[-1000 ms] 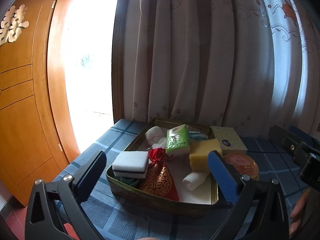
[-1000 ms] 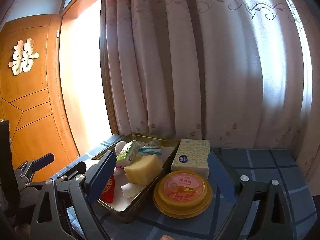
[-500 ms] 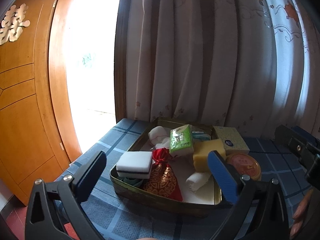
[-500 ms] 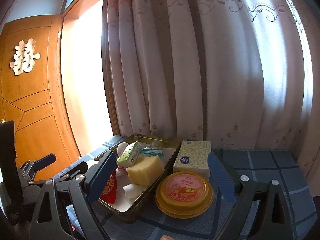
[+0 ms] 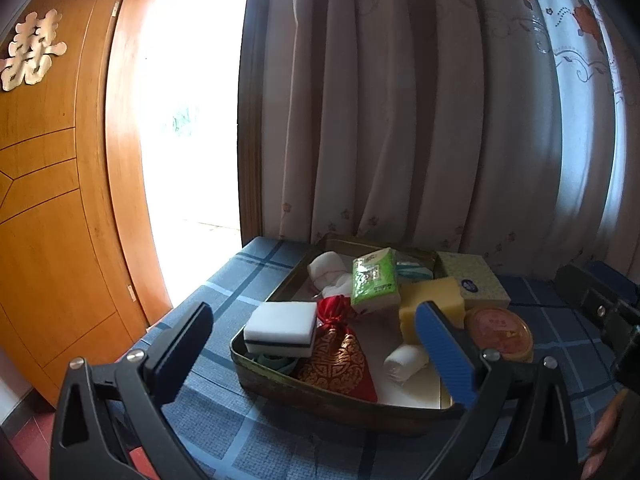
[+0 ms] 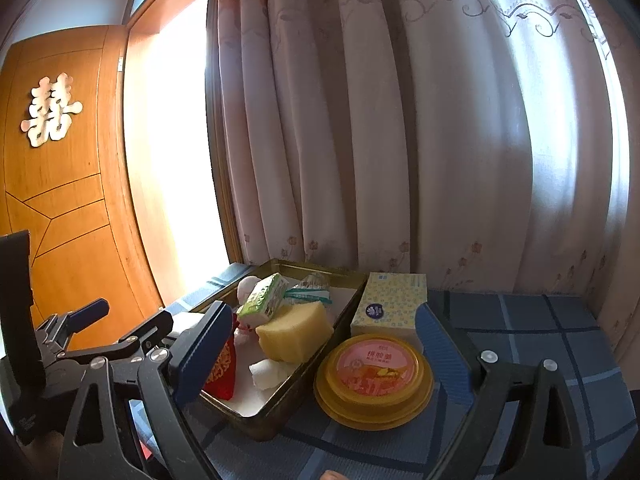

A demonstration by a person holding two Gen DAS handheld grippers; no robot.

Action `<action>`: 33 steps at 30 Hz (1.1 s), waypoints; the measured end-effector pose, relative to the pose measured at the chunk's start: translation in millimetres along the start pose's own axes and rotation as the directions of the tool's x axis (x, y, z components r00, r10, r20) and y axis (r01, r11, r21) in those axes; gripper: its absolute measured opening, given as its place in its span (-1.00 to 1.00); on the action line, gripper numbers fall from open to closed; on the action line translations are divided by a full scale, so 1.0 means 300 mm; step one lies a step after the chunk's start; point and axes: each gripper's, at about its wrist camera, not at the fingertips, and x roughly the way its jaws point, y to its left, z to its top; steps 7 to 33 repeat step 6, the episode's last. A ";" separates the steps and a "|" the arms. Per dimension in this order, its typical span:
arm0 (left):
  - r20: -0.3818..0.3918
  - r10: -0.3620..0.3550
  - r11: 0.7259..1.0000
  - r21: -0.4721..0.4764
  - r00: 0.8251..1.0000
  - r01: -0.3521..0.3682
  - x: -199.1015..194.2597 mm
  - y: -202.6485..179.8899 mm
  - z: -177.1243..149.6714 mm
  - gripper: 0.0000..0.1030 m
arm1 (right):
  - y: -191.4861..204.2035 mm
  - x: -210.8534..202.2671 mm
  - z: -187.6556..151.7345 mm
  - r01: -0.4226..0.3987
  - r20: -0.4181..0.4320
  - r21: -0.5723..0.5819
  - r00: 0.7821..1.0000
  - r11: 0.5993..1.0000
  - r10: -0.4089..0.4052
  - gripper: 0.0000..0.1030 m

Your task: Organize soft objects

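A metal tray on the blue checked table holds soft things: a white sponge, a red pouch, a green tissue pack, a yellow sponge, a white cloth roll and a white plush. My left gripper is open and empty, hovering in front of the tray. My right gripper is open and empty, to the tray's right, near the yellow sponge.
A yellow round tub and a patterned tissue box stand right of the tray. Curtains hang close behind the table. A wooden door is at the left. The left gripper's body shows in the right wrist view.
Both grippers have drawn back slightly from the tray, which looks a little smaller and further off. Both stay open; nothing in the tray has moved.
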 end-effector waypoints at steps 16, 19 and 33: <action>0.008 0.007 1.000 0.011 1.000 -0.007 -0.003 -0.006 -0.001 0.99 | -0.007 -0.005 -0.015 0.000 -0.006 0.007 1.000 1.000 0.000 0.83; 0.008 0.007 1.000 0.011 1.000 -0.007 -0.003 -0.006 -0.001 0.99 | -0.007 -0.005 -0.015 0.000 -0.006 0.007 1.000 1.000 0.000 0.83; 0.008 0.007 1.000 0.011 1.000 -0.007 -0.003 -0.006 -0.001 0.99 | -0.007 -0.005 -0.015 0.000 -0.006 0.007 1.000 1.000 0.000 0.83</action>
